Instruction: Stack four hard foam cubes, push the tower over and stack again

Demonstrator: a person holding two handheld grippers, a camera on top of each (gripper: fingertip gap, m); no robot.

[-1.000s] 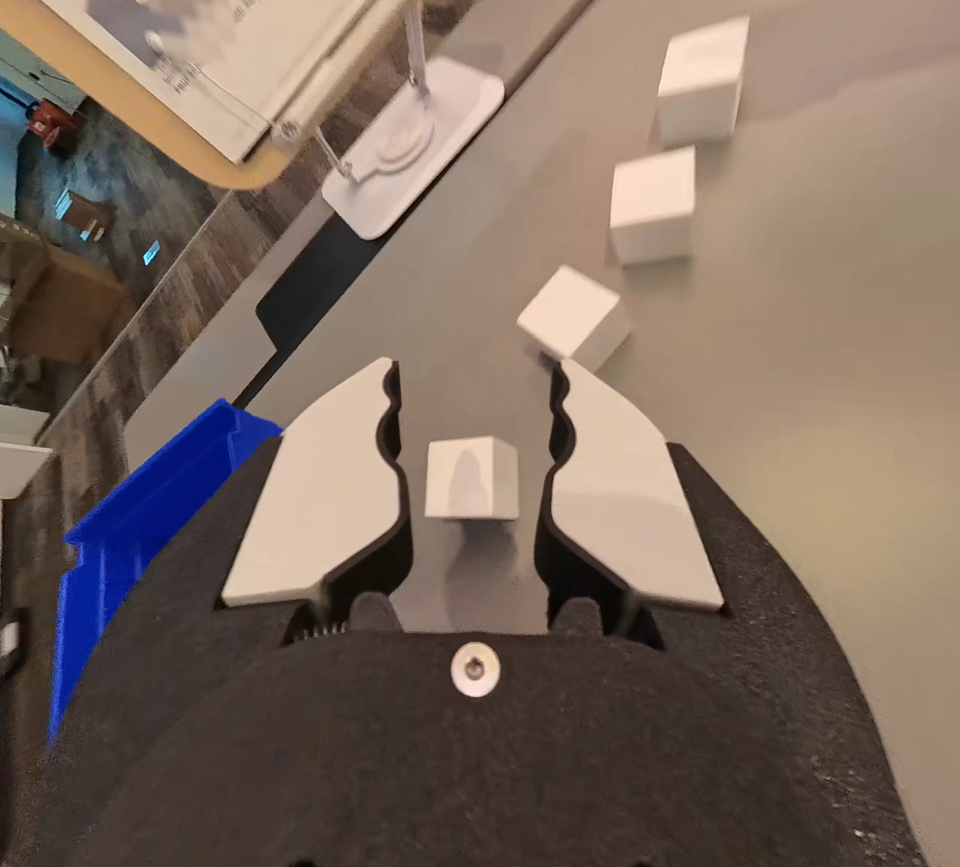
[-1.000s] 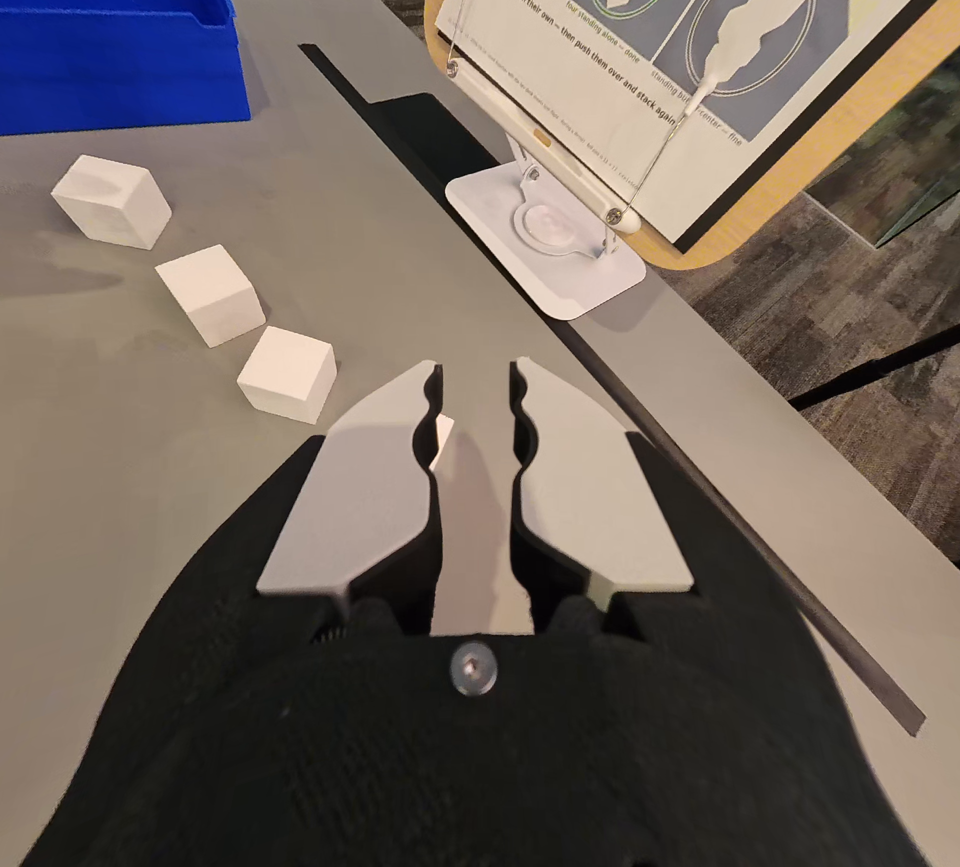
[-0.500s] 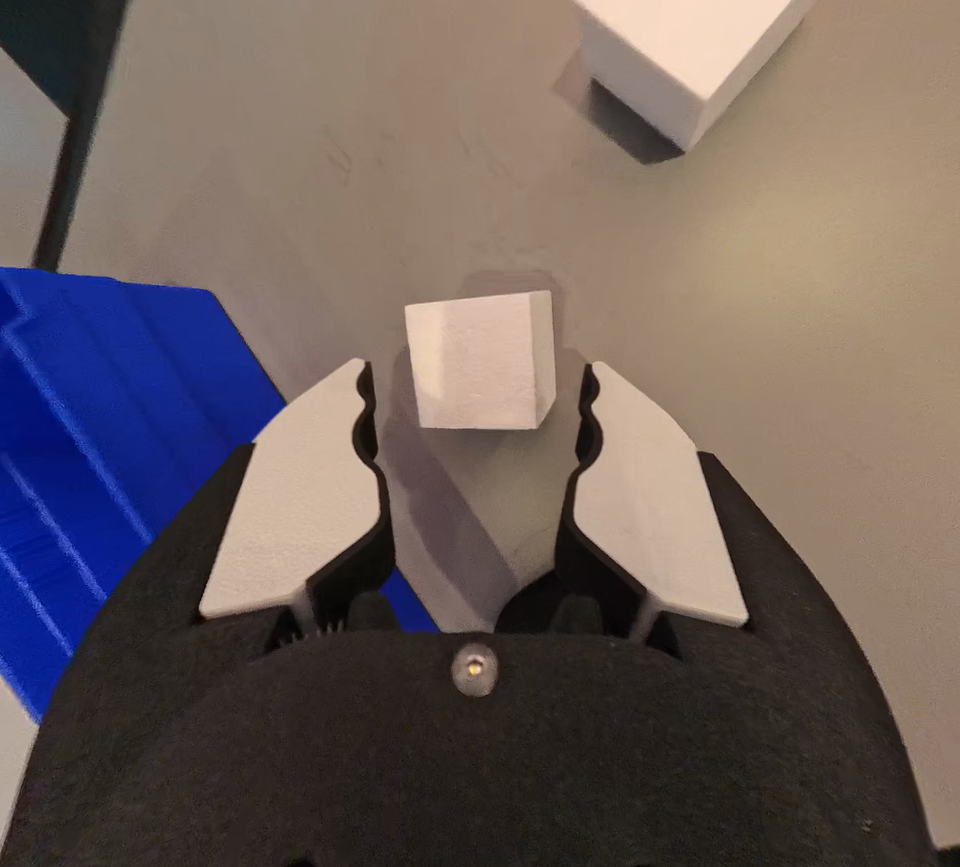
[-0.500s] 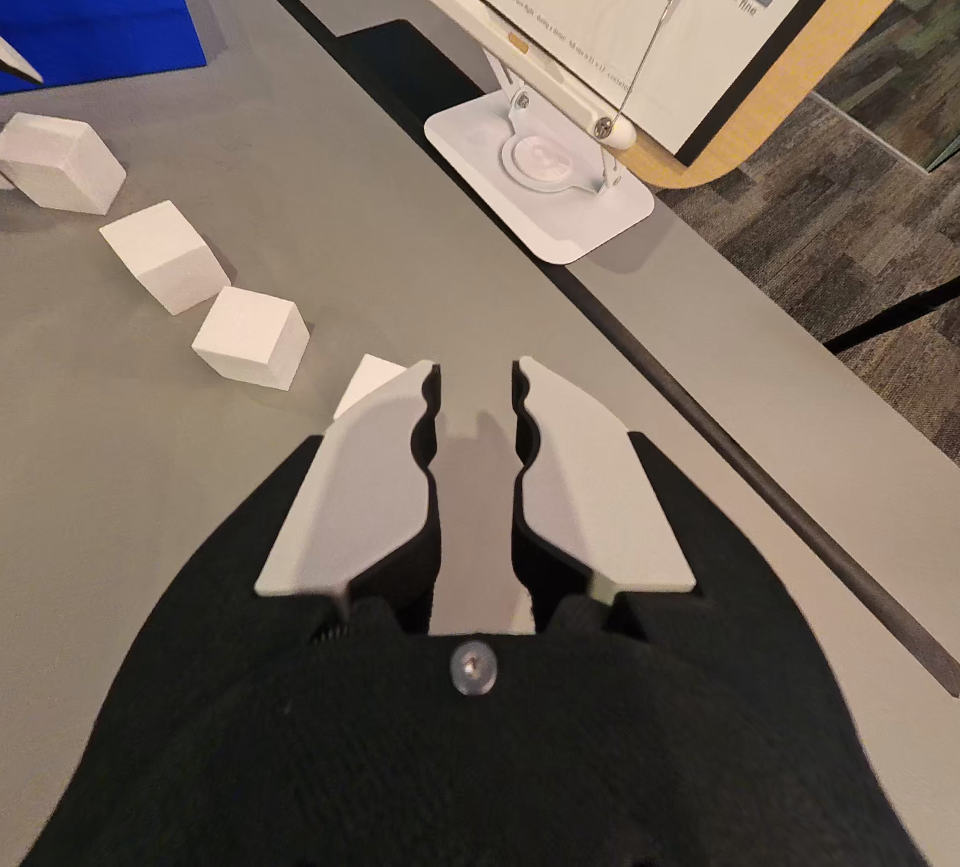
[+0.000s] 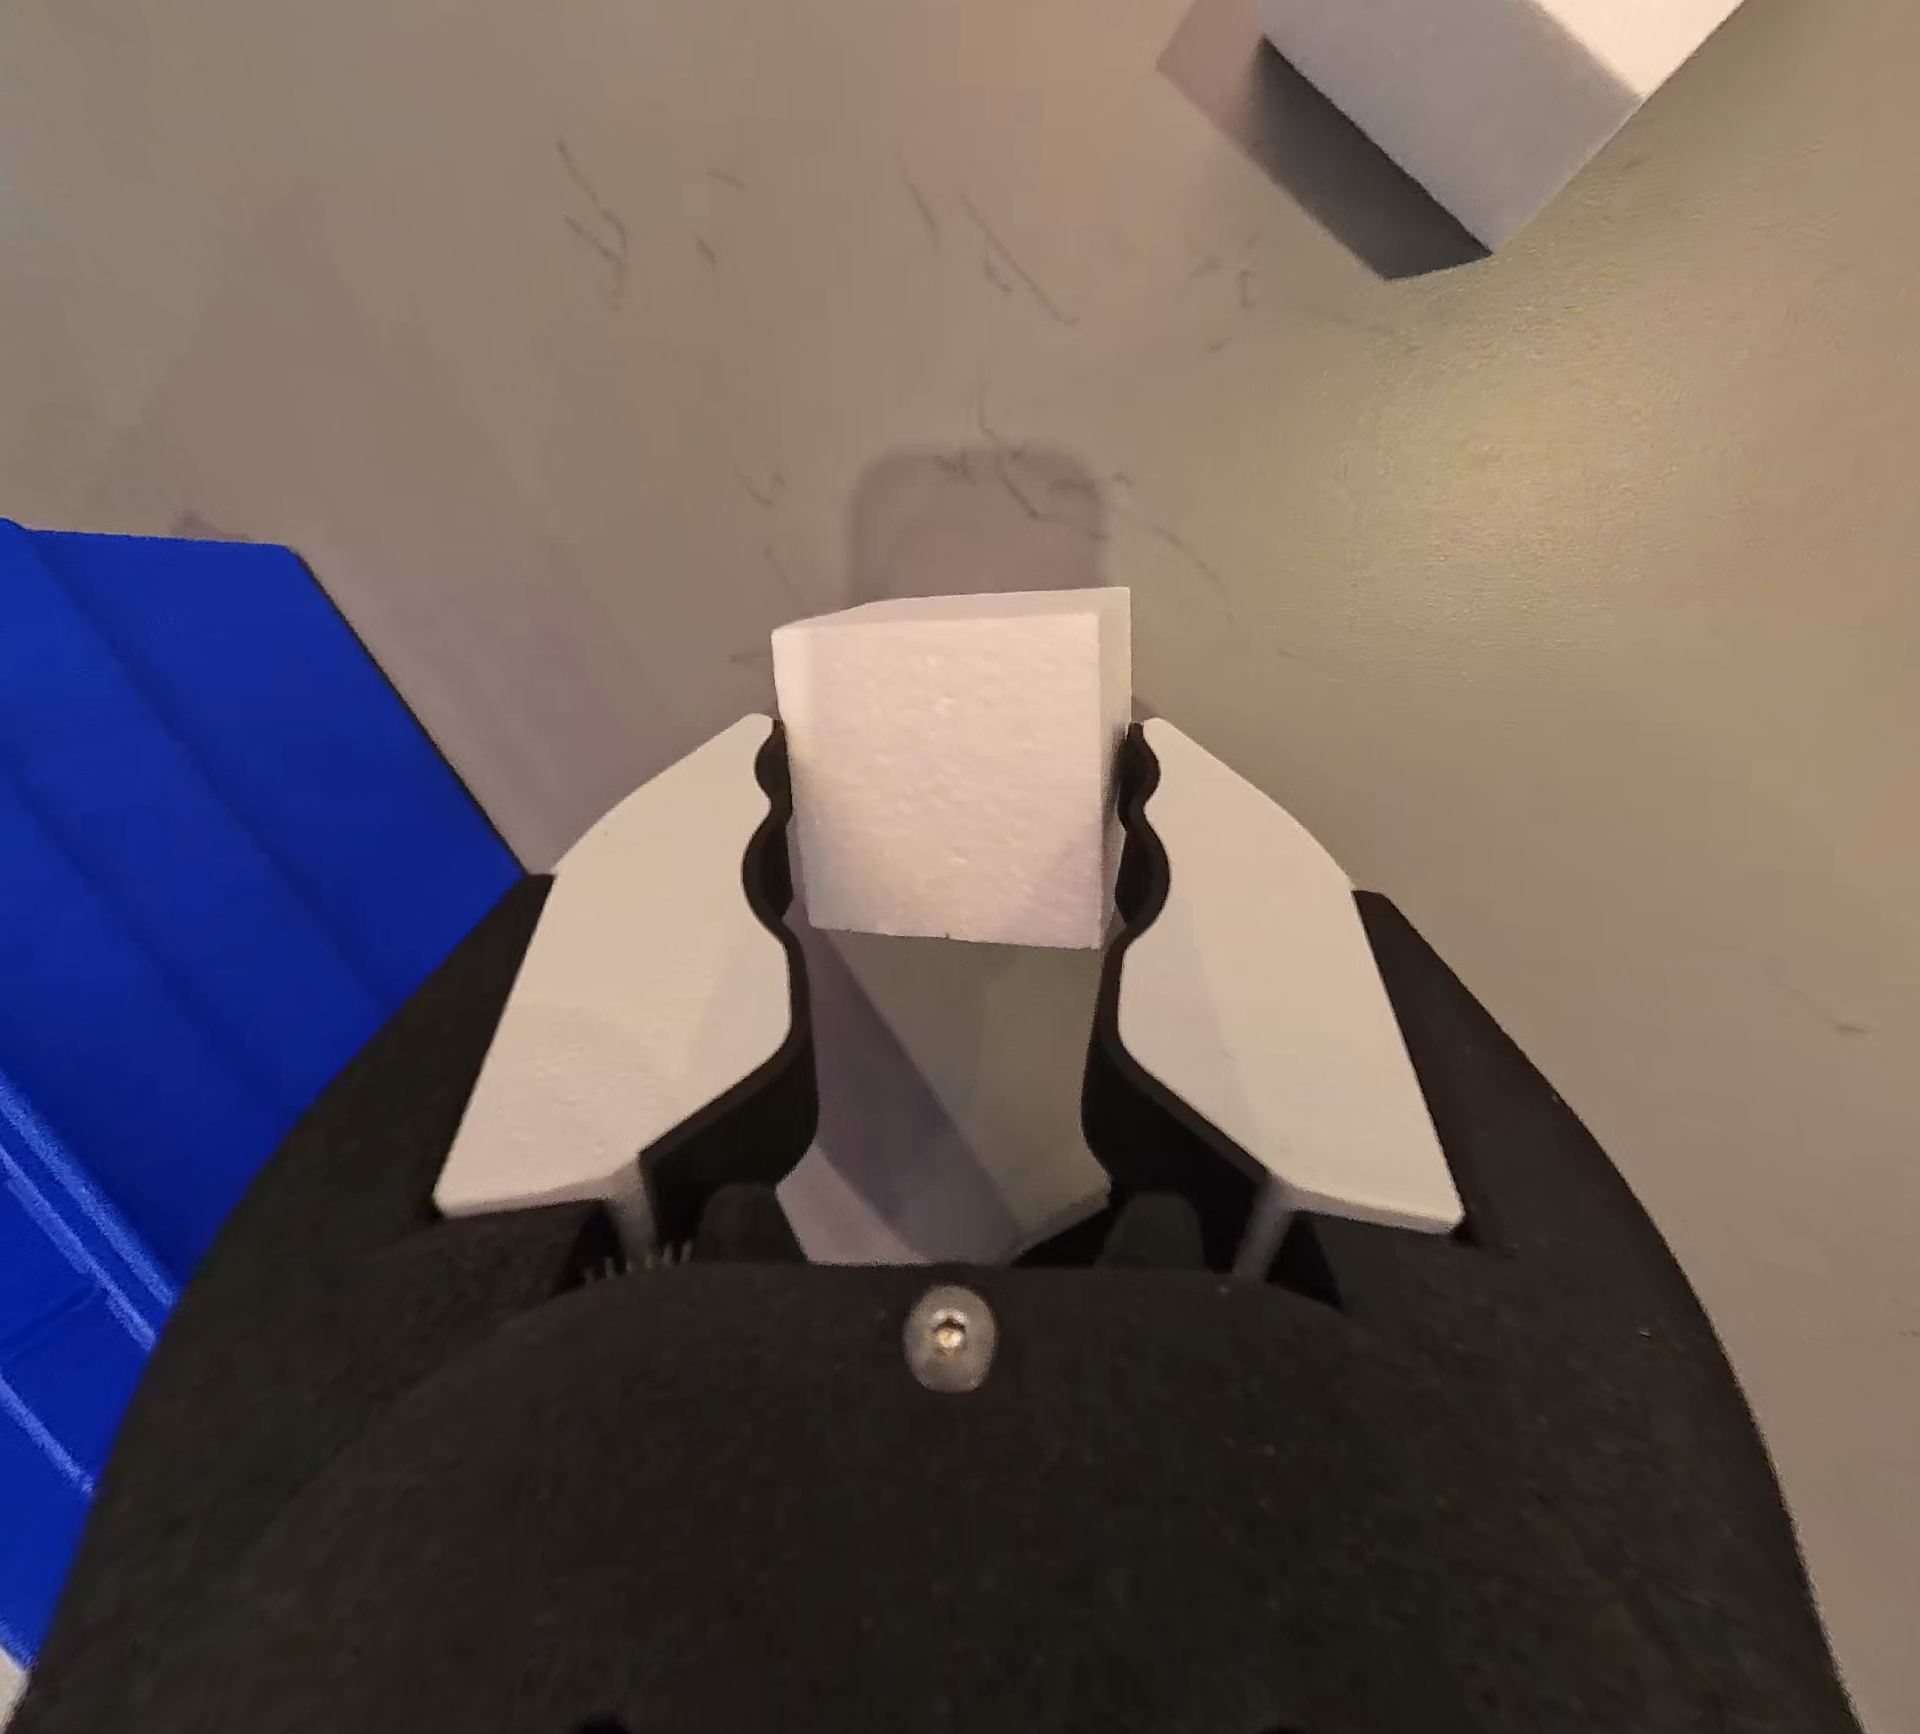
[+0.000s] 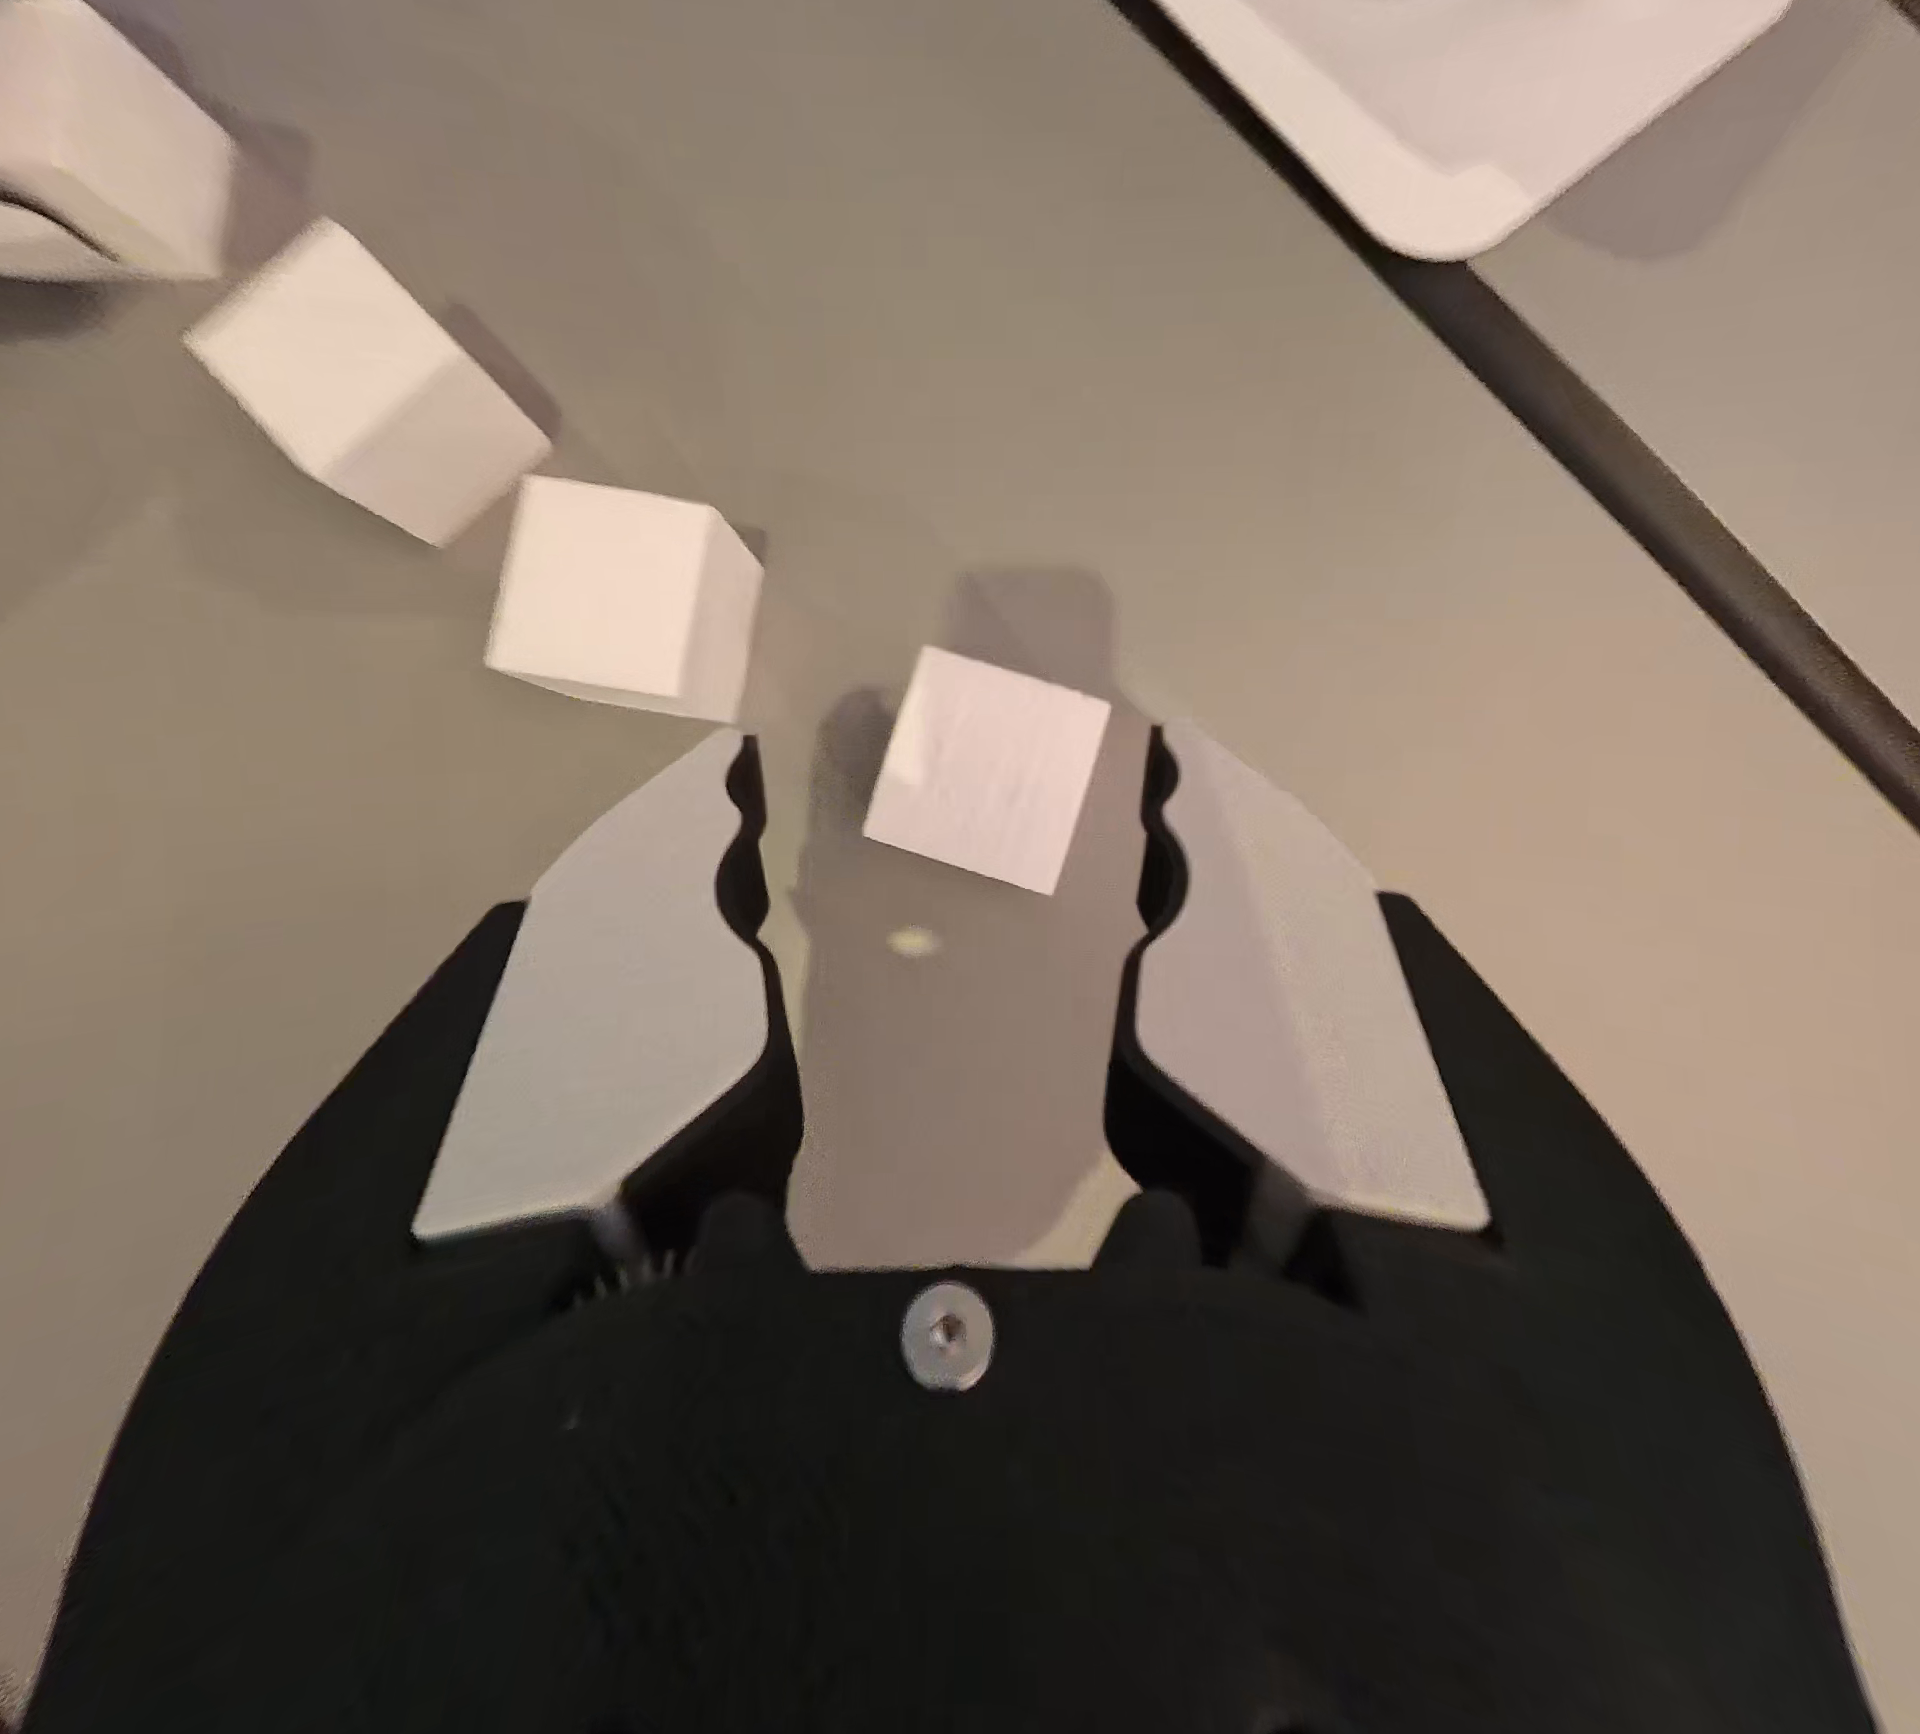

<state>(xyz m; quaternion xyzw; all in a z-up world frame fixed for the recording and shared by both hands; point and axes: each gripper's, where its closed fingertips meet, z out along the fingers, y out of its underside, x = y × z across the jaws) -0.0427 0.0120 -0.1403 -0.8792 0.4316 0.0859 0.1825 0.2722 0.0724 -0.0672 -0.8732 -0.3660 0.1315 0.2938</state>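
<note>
Low in the centre of the left wrist view, the left tool [image 5: 951, 728] has both fingertips pressed against the sides of a white foam cube [image 5: 948, 775], holding it. That cube sits on the grey bench [image 5: 520, 230]. A second white cube [image 5: 1538, 1], seen close and large, fills the upper right corner of the same frame, resting apart from the held one. A blue bin [image 5: 156, 905] takes up the left edge.

Across in the right wrist view, which is somewhat blurred, the right tool [image 6: 948, 749] is spread wide with a tilted white cube [image 6: 987, 780] lying on the bench [image 6: 1351, 645] between its fingertips; neither fingertip appears to touch it. Two more cubes run in a line toward the upper left: a middle cube [image 6: 613, 588] just beside the left finger, then a farther cube [image 6: 353, 375]. A pale blurred shape sits at the left edge, too unclear to name. A white stand base [image 6: 1455, 22] occupies the upper right corner, next to a dark strip [image 6: 1662, 541] crossing the bench diagonally.
</note>
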